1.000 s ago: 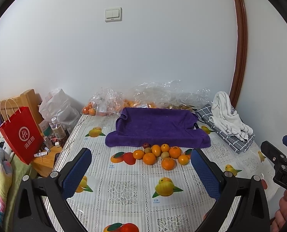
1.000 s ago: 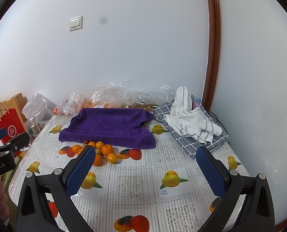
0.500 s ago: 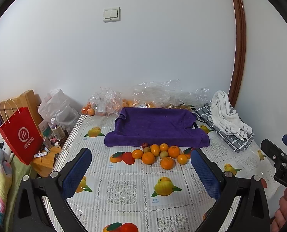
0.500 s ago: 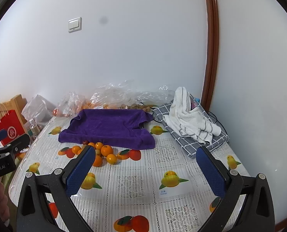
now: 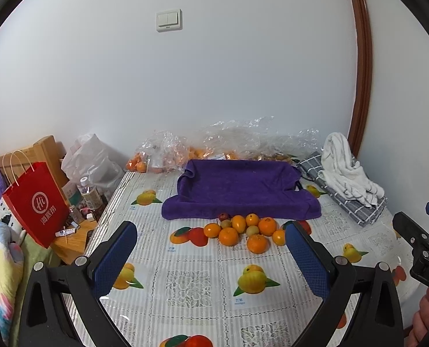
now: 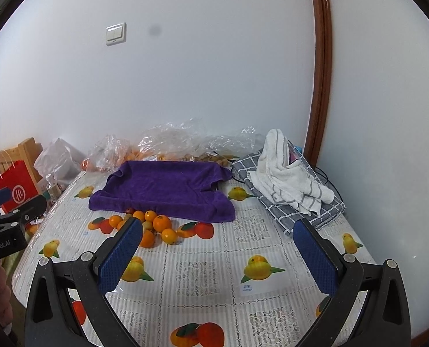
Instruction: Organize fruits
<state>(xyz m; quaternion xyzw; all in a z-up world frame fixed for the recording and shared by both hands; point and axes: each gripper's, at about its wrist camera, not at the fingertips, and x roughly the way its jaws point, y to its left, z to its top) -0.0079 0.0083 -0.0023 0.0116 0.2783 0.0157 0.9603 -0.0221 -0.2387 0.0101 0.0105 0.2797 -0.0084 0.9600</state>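
Both my left gripper (image 5: pixel 211 253) and right gripper (image 6: pixel 217 248) hang spread, empty — the fruit pile (image 5: pixel 243 230) sits ahead on the desk (image 5: pixel 197 286), against the purple towel (image 5: pixel 240 190). I'd drop low, straddle one outer orange — squeeze gently.

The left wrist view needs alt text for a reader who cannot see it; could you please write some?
A cluster of oranges and smaller fruits lies on a fruit-print tablecloth in front of a purple towel. The left gripper frames the scene, jaws open and empty. A red paper bag stands at left; a white towel lies at right.
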